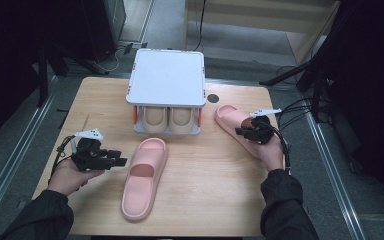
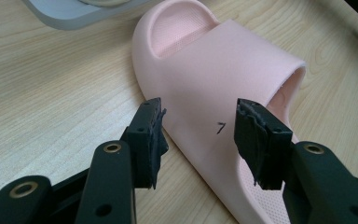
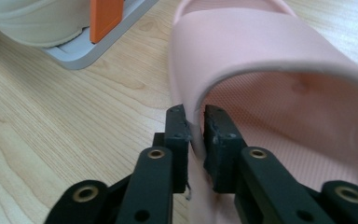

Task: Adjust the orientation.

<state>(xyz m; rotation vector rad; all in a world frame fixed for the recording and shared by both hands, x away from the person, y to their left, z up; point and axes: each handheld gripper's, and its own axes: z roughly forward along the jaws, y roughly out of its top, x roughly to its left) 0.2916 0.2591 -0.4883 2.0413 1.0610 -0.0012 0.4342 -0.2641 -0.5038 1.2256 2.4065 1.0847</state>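
Note:
Two pink slippers lie on the wooden table (image 1: 215, 195). The left slipper (image 1: 144, 177) (image 2: 214, 79) lies in front of the rack with its toe toward it. My left gripper (image 1: 120, 161) (image 2: 200, 121) stands open just left of that slipper, jaws level with its strap and apart from it; a small "7" is written on the strap. The right slipper (image 1: 230, 120) (image 3: 261, 46) lies at the right of the rack. My right gripper (image 1: 241, 132) (image 3: 195, 126) is shut on the side edge of its strap, one jaw inside the slipper and one outside.
A low rack with a white top (image 1: 167, 75) stands at the back middle, with a beige pair of slippers (image 1: 162, 120) (image 3: 32, 23) on its lower shelf and orange posts (image 3: 105, 16). A dark round hole (image 1: 213, 98) sits right of the rack.

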